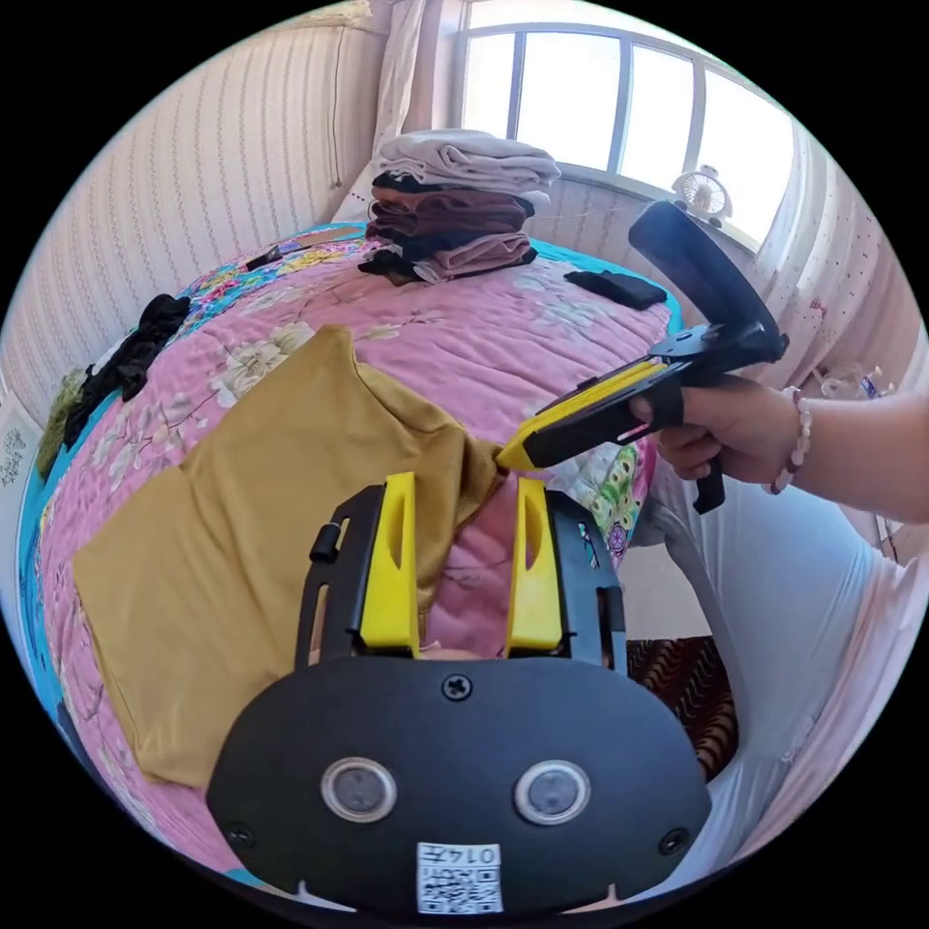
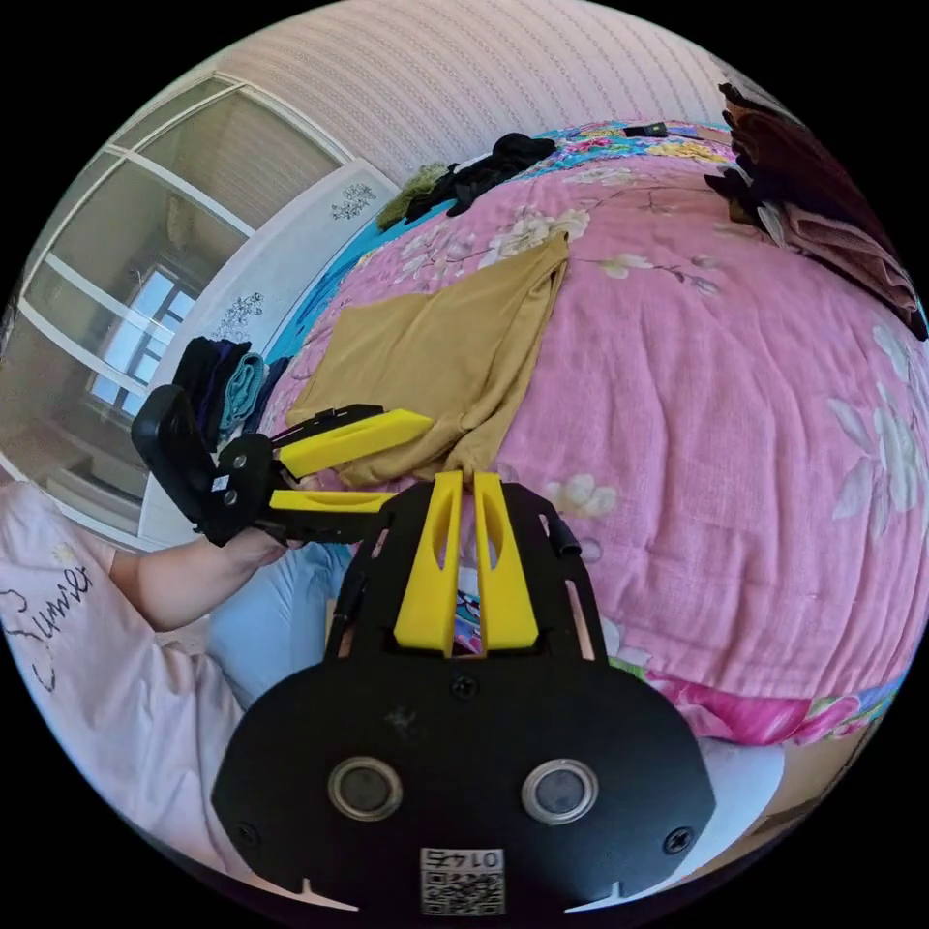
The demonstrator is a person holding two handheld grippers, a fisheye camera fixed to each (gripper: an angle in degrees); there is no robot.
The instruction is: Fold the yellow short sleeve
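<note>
The yellow shirt (image 1: pixel 242 542) lies on the pink quilt (image 1: pixel 503 339) of the bed, partly doubled over, with one edge drawn toward the near side where both grippers meet it. The right gripper (image 1: pixel 510 453) has its jaws nearly together at that near edge, probably pinching the cloth so it can be carried across for a fold; the fabric between the jaws is too small to confirm. The left gripper (image 1: pixel 455 503) hangs released, jaws apart above the same edge, grasping nothing. The folded pile (image 1: pixel 455 203) sits well apart at the far side. The shirt's lower edge is hidden behind the left gripper's body.
</note>
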